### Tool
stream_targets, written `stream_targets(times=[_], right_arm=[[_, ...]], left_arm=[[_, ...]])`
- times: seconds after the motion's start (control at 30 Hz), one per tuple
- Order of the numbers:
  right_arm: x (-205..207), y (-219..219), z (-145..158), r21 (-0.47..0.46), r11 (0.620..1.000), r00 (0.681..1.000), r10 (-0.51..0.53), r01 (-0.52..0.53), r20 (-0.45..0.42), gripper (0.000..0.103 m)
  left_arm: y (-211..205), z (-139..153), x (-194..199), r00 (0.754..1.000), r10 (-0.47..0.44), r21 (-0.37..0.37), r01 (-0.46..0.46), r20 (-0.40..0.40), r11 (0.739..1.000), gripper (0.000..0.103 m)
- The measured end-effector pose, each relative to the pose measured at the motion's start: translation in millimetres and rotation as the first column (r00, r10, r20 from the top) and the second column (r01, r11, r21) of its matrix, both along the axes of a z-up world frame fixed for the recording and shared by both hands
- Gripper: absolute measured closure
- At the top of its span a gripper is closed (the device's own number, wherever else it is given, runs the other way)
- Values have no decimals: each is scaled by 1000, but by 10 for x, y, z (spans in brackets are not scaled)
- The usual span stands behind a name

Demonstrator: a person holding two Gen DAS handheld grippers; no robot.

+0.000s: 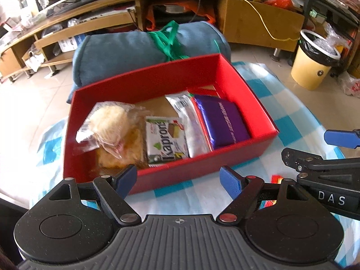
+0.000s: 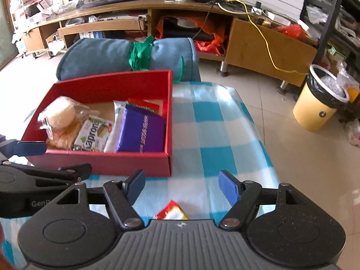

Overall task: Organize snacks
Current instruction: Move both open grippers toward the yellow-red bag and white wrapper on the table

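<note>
A red box point(image 1: 202, 168) point(image 2: 108, 163) stands on the blue-checked tablecloth. It holds a clear-wrapped bun point(image 1: 108, 123) point(image 2: 59, 112), a white Kapron wafer pack point(image 1: 165, 139) point(image 2: 93, 135), a silver pack point(image 1: 191, 121) point(image 2: 117, 123) and a purple pack point(image 1: 227, 121) point(image 2: 144, 132). My left gripper point(image 1: 178, 181) is open and empty, just in front of the box's near wall. My right gripper point(image 2: 182, 187) is open and empty, above the cloth right of the box. A red-and-yellow snack packet point(image 2: 172, 211) lies on the cloth under the right gripper, partly hidden.
A rolled blue cushion point(image 1: 144, 45) point(image 2: 112, 54) tied with green ribbon lies behind the box. A yellow bin point(image 1: 315, 58) point(image 2: 324, 103) stands on the floor at right. A wooden TV cabinet point(image 2: 202, 11) runs along the back. The cloth's right edge point(image 2: 258, 135) drops to floor.
</note>
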State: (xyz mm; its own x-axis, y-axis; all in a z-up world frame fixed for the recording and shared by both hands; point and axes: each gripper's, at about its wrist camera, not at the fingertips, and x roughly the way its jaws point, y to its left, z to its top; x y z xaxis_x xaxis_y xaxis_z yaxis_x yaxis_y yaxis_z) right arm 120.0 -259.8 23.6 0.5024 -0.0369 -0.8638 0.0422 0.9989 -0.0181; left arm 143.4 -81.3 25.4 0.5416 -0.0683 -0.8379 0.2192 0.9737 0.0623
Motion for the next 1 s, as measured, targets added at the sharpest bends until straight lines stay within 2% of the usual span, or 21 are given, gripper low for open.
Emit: stream_targets(times=[0.37, 0.9, 1.0], right_arm=[[-267, -152, -132, -10, 999, 997, -52, 52, -65, 36], [-427, -317, -295, -5, 1000, 990, -18, 17, -137, 33], [-441, -322, -305, 10, 1000, 988, 25, -23, -150, 33]], left_arm=[[-181, -147, -204, 997, -67, 15, 68, -42, 998, 18], [-310, -289, -474, 981, -139, -44, 134, -138, 990, 17], [-307, -286, -509, 976, -157, -57, 150, -153, 987, 16]])
